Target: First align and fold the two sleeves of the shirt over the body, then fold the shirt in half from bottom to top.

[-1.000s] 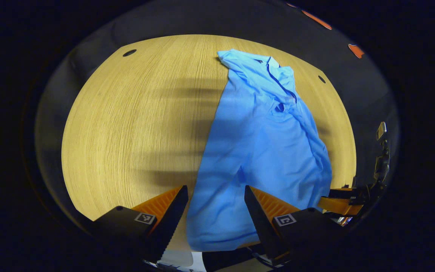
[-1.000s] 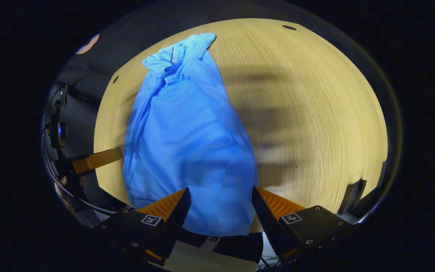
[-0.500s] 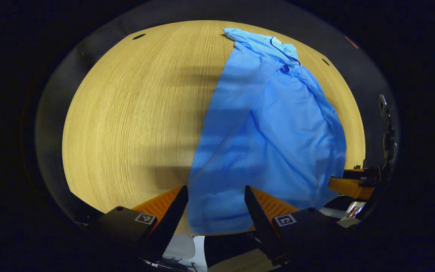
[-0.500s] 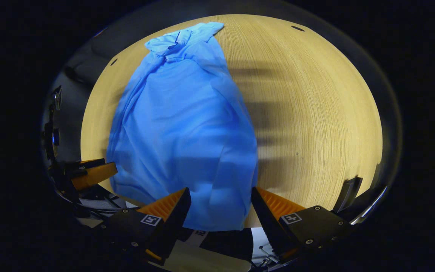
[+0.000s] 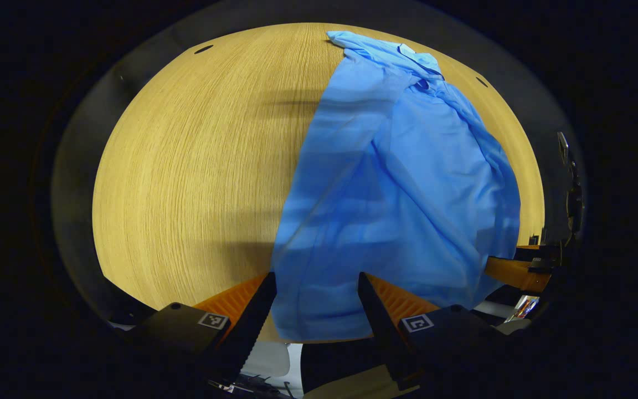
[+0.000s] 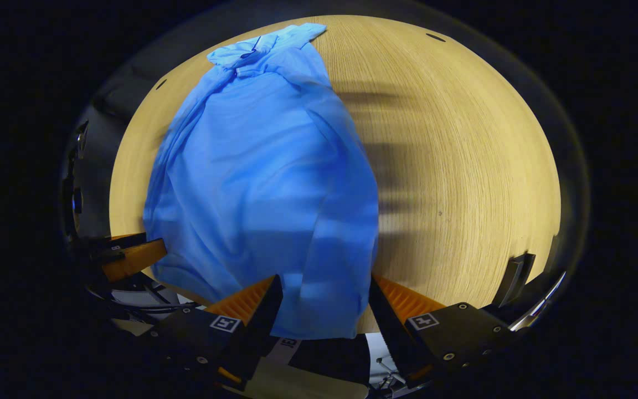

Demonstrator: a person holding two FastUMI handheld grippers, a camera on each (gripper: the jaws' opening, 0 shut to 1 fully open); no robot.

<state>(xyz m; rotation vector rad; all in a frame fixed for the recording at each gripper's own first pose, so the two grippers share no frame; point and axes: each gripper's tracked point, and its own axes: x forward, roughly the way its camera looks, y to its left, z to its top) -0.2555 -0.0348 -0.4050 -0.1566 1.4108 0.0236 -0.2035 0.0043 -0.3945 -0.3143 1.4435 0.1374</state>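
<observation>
Each hand-held gripper, left (image 5: 317, 302) and right (image 6: 324, 307), stands wide open at the near hem of the blue shirt (image 5: 391, 183), which lies narrow and rumpled on the wooden bench (image 5: 186, 166), collar far.

Black tool (image 5: 317, 310) bodies, square markers, seemingly screwed.

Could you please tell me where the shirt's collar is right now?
The collar lies at the far end of the blue shirt on the wooden table, at the top of both gripper views.
</observation>
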